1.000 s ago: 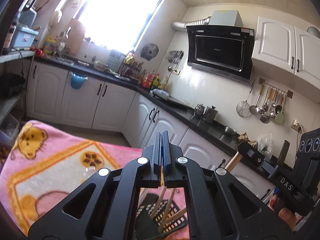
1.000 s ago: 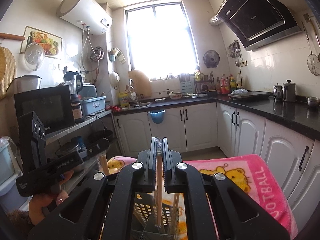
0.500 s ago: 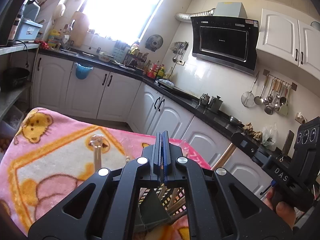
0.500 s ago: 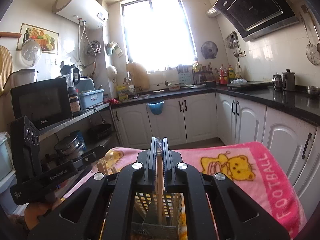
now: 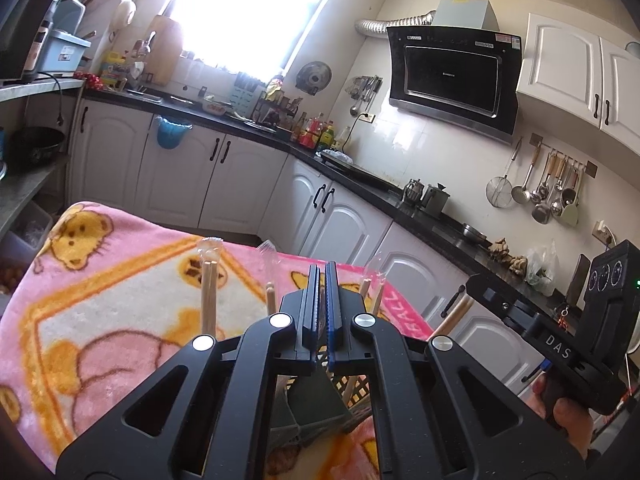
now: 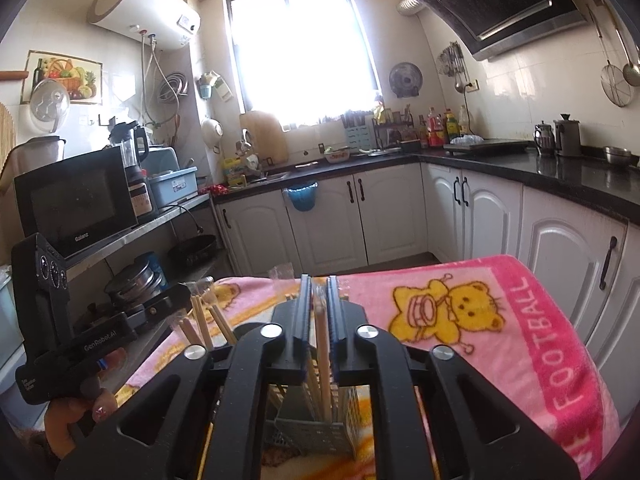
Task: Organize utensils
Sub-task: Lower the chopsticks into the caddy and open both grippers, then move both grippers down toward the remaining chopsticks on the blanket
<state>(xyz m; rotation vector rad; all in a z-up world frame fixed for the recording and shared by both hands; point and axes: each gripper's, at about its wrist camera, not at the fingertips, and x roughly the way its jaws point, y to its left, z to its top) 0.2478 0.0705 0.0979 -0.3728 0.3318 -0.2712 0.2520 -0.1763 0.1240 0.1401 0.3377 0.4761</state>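
Observation:
A grey slotted utensil holder (image 6: 316,420) stands on the pink bear blanket (image 6: 500,320), seen below both grippers; it also shows in the left wrist view (image 5: 316,404). Several wrapped wooden chopsticks (image 5: 209,296) stand in it. My right gripper (image 6: 319,292) is slightly parted around a wrapped chopstick pair (image 6: 322,360) whose lower end is in the holder. My left gripper (image 5: 321,280) is shut and empty above the holder. Each gripper shows in the other's view, the right one (image 5: 560,344) and the left one (image 6: 80,340).
White cabinets with a black counter (image 6: 560,172) run along the back and right. A microwave (image 6: 76,200) sits on a shelf at left. The blanket's far edge (image 5: 160,228) drops to the floor.
Both grippers have tilted down toward the holder. The left gripper's chopstick is gone from its jaws. The right jaws have parted a little around the chopstick pair, now lower in the holder.

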